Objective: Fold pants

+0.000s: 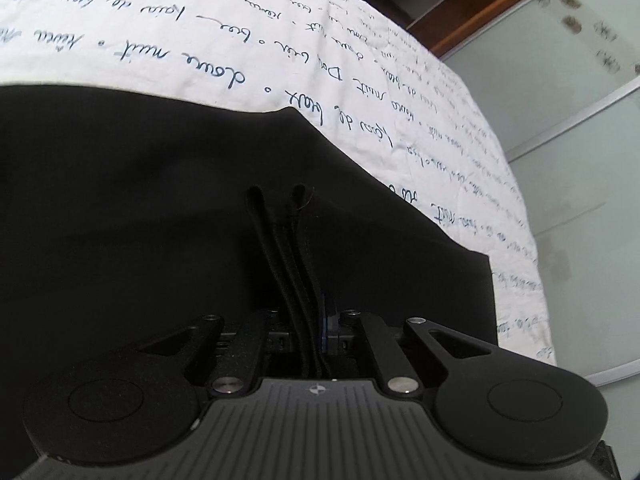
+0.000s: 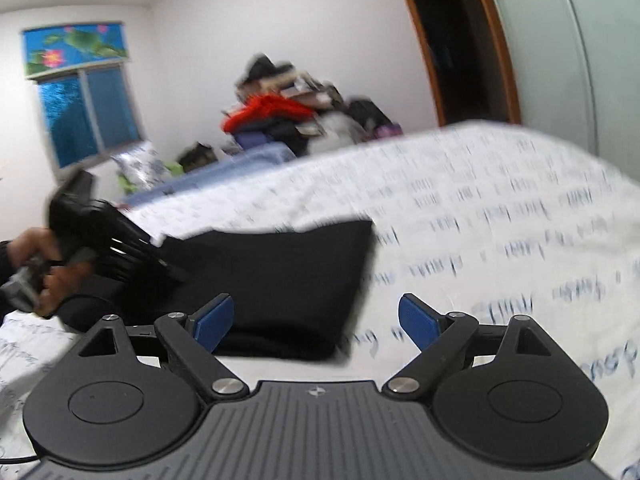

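Black pants (image 2: 280, 276) on bed (image 1: 200, 40): soft, limp, light; grip at edges. Left tongs (image 1: 304, 320) clamped on fabric layers; right tongs (image 2: 316, 320) wide apart, empty.

Matt black cloth pants (image 1: 140, 200), seemingly smooth

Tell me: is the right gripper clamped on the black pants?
No: the right gripper stands open, its blue pads apart above the pants.
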